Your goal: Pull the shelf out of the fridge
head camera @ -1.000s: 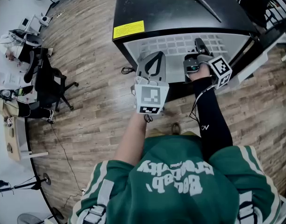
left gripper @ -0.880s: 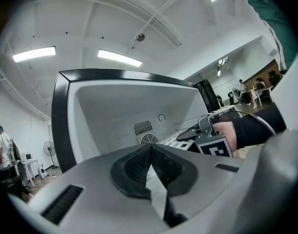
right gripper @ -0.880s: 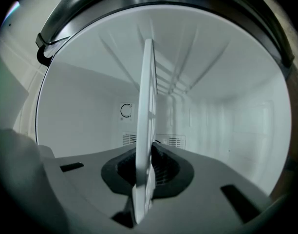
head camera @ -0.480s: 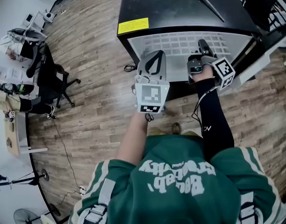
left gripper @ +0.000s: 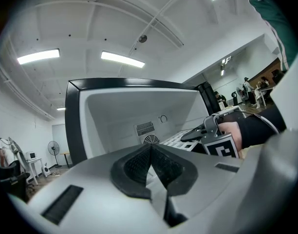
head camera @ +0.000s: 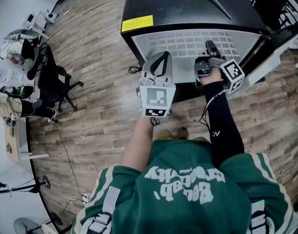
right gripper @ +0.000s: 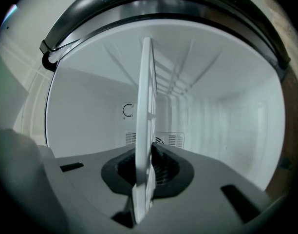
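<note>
The black fridge stands open below me, its white grid shelf lying across the opening. My right gripper is shut on the shelf's front edge. In the right gripper view the shelf runs edge-on between the dark pads of the right gripper. My left gripper sits at the shelf's front left. In its own view the left gripper has its pads meeting at the tips, with the shelf off to the right and nothing clearly gripped.
The fridge door hangs open at the right. A yellow label marks the fridge's top front corner. A black office chair stands on the wooden floor to the left. A vent shows on the fridge's back wall.
Almost nothing has moved. Both grippers stay at the fridge's front edge, and the head view has shifted slightly so a little more of the shelf shows.
</note>
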Demonstrator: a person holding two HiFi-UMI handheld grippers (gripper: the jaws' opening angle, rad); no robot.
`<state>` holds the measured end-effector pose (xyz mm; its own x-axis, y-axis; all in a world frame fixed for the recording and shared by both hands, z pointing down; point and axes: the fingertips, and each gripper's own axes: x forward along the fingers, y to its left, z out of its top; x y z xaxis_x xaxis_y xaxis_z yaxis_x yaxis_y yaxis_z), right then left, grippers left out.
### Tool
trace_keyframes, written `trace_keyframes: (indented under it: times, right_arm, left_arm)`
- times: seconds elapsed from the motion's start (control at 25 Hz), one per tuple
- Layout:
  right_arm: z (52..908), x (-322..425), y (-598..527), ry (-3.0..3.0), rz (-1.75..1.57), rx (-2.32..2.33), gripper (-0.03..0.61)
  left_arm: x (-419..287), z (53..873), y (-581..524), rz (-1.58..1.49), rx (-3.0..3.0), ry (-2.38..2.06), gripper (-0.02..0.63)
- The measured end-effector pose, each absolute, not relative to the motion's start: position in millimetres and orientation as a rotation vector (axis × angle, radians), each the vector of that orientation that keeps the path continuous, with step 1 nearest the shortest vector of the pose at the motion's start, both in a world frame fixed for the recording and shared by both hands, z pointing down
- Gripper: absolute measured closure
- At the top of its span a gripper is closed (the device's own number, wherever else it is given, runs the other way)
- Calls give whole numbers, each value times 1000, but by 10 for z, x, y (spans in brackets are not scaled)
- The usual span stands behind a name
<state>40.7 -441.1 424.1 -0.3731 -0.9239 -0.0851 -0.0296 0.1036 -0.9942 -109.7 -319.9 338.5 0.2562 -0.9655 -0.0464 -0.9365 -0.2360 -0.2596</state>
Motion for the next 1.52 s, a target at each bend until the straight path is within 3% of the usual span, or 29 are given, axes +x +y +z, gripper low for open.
trace_keyframes:
  times: [1.52]
  right_arm:
    - [4414, 660, -3805, 1491, -1367, -1015, 543]
  left_arm:
    - [-1217, 3308, -2446, -129, -2350, 1684, 598]
